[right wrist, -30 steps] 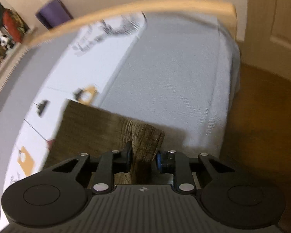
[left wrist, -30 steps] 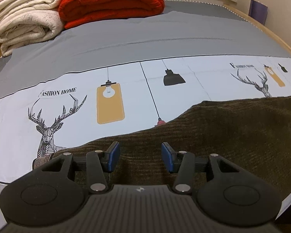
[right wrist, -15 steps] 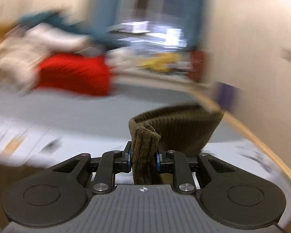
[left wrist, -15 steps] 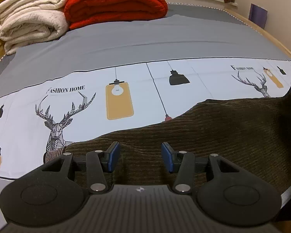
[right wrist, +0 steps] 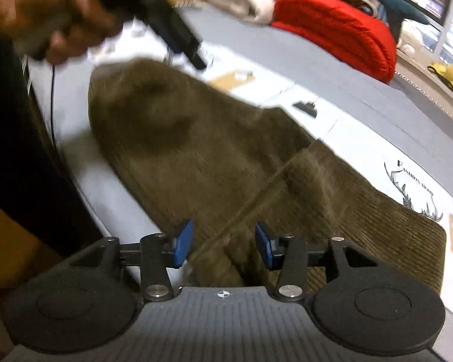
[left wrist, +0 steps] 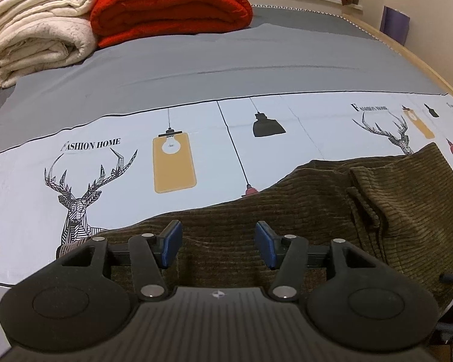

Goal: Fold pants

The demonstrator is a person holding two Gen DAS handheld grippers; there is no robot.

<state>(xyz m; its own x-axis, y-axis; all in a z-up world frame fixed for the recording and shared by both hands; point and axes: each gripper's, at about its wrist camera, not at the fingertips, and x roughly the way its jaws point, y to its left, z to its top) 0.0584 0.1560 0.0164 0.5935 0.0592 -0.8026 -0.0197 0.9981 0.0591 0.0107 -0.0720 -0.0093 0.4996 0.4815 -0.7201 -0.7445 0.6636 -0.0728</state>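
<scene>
Folding the brown corduroy pants [left wrist: 302,211] well now depends on tidying the flap we have laid over them, so we work from what lies on the bed [left wrist: 226,60]. The pants rest along the near edge of the printed sheet [left wrist: 196,126], one end doubled back on the rest, its edge showing as a rumpled ridge [left wrist: 365,202] in the left wrist view and as a diagonal line in the blurred right wrist view. Our left claw [left wrist: 217,242] stands wide open with nothing between its blue pads [left wrist: 170,242], low over the cloth. Our right claw [right wrist: 223,246] is also spread apart and grips nothing; a bunch of fabric rises between its fingers, but the pads are clear of it. We judge the first fold nearly made and the next care to be smoothing. We should press the loose ridge flat, line up the doubled end with the layer beneath, and keep the cloth from sliding off the bed's near edge. Corduroy of this weight probably drags on itself, so we would lift rather than push it. Stacked blankets [left wrist: 120,21] sit well apart at the far side.
</scene>
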